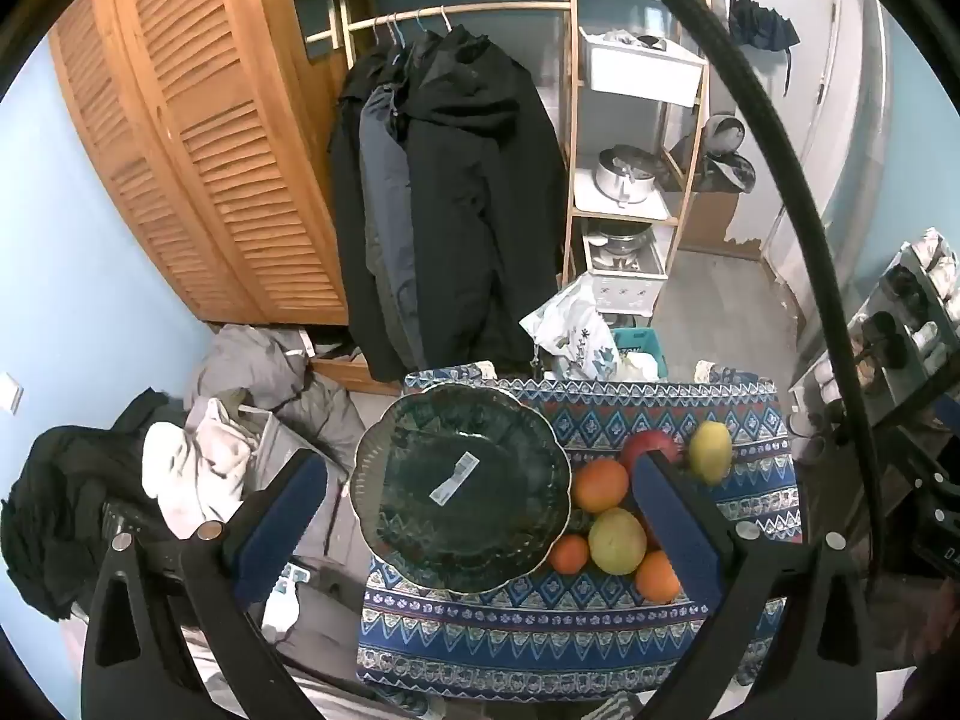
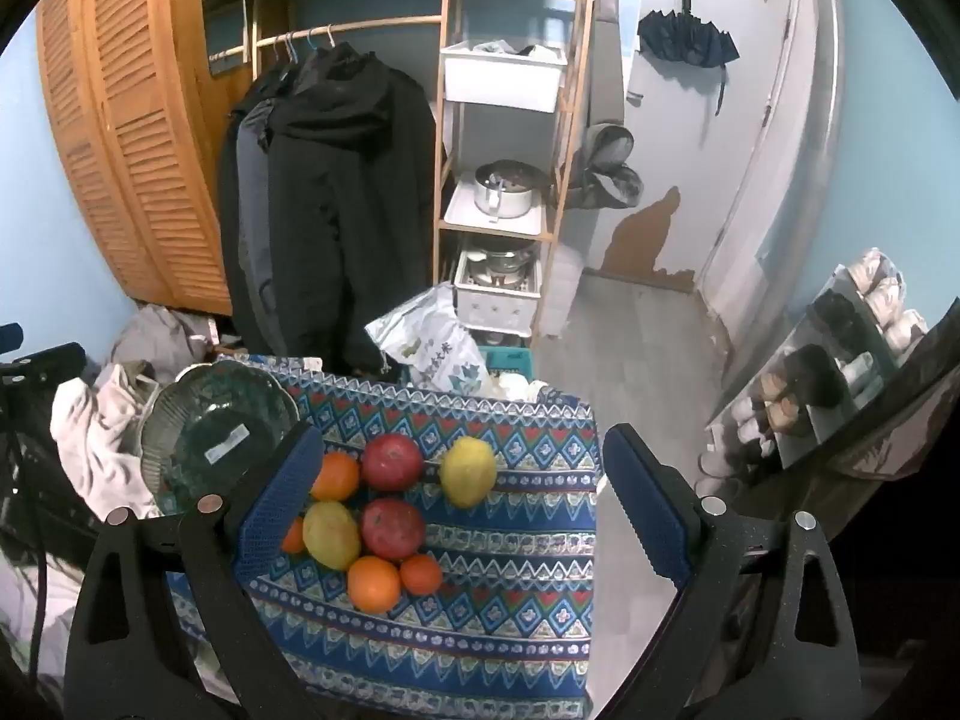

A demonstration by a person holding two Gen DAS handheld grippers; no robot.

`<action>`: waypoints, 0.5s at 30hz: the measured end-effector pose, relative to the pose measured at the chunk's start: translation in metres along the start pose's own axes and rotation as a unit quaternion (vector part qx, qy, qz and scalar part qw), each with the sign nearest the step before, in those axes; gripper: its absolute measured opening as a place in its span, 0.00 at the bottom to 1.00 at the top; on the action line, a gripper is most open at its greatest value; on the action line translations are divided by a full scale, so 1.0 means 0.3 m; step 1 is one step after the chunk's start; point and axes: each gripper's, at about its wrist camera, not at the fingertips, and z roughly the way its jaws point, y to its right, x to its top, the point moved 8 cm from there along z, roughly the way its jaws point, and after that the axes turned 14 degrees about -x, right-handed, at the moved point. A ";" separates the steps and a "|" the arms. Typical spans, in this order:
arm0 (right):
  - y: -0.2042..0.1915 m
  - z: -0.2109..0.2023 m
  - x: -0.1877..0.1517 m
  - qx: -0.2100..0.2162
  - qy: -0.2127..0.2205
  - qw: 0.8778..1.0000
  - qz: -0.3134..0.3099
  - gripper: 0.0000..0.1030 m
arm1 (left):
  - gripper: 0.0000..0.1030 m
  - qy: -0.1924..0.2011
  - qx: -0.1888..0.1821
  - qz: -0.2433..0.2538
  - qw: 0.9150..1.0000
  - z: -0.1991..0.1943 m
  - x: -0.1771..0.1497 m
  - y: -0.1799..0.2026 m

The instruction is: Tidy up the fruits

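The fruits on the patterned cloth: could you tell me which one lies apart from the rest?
The yellow lemon at the far right: it lies alone, while the other fruits crowd together nearer the green glass plate.

Both views are dim and cool-toned, lit softly from above with no strong shadows. Fisheye distortion bends the louvred wardrobe point(image 1: 198, 144) and door point(image 2: 750, 120) outward near the edges, and black vignette fills all 4 corners. The centre is fairly sharp; the far right edge blurs.

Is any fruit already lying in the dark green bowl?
No. The dark green bowl holds only a white label; all the fruit sits beside it on the patterned cloth.
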 end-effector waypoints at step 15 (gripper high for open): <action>-0.011 0.003 -0.007 0.007 -0.003 1.000 0.000 0.90 | 0.99 -0.007 0.002 0.004 1.000 0.011 -0.002 0.005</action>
